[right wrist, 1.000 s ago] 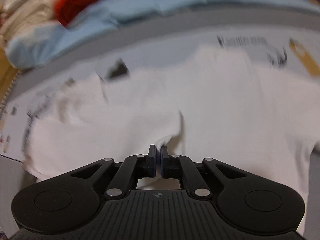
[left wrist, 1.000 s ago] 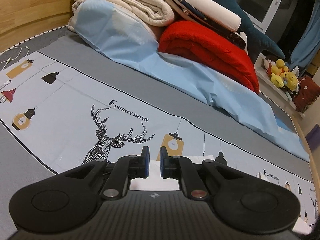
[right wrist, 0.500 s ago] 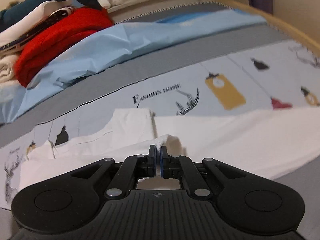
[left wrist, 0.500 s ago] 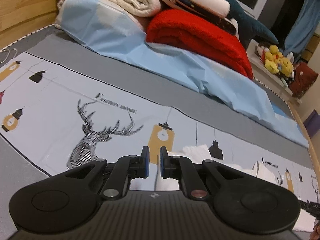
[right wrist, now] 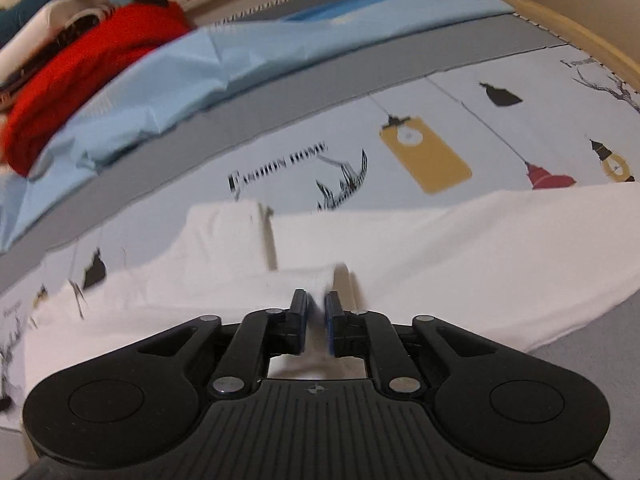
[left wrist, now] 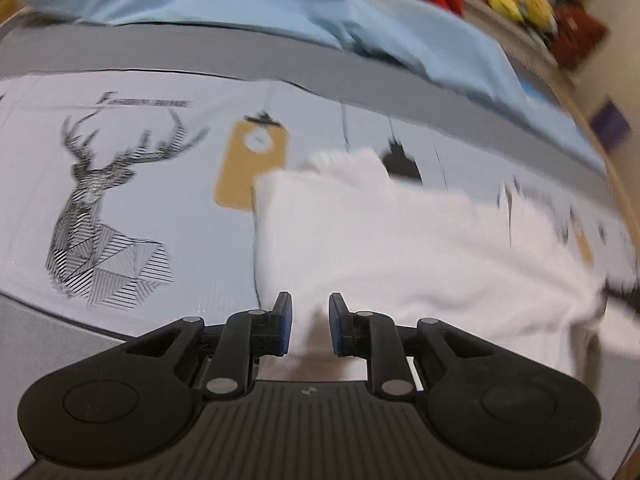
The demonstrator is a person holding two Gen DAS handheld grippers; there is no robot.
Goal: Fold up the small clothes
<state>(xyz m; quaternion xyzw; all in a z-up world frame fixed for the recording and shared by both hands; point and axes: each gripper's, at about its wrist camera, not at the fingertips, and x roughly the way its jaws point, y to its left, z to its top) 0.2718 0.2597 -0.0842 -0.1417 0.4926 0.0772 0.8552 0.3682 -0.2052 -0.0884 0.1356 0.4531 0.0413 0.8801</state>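
On your left, the left gripper (left wrist: 310, 322) hangs over the near edge of the white garment (left wrist: 400, 248), which lies spread on the printed bed sheet (left wrist: 132, 216) beside the deer print (left wrist: 104, 216). Its jaws have just been opening and now stand a little apart, with white cloth showing in the gap but neither pad pressing on it. If you draw away now at a slant, a pad could snag the released edge and drag the fold out of line.

Toward your right, the right gripper (right wrist: 316, 312) sits low on the same garment (right wrist: 460, 264), just short of a raised ridge of cloth. Its jaws have also just been opening; a narrow gap shows, and cloth sits between them, seemingly loose rather than pinched, though the blur leaves some doubt. If a pleat is still caught there, lifting would pull the layer up and leave a wrinkle. Beyond, the light blue sheet (right wrist: 200, 76) and red blanket (right wrist: 80, 72) lie well apart from the work.
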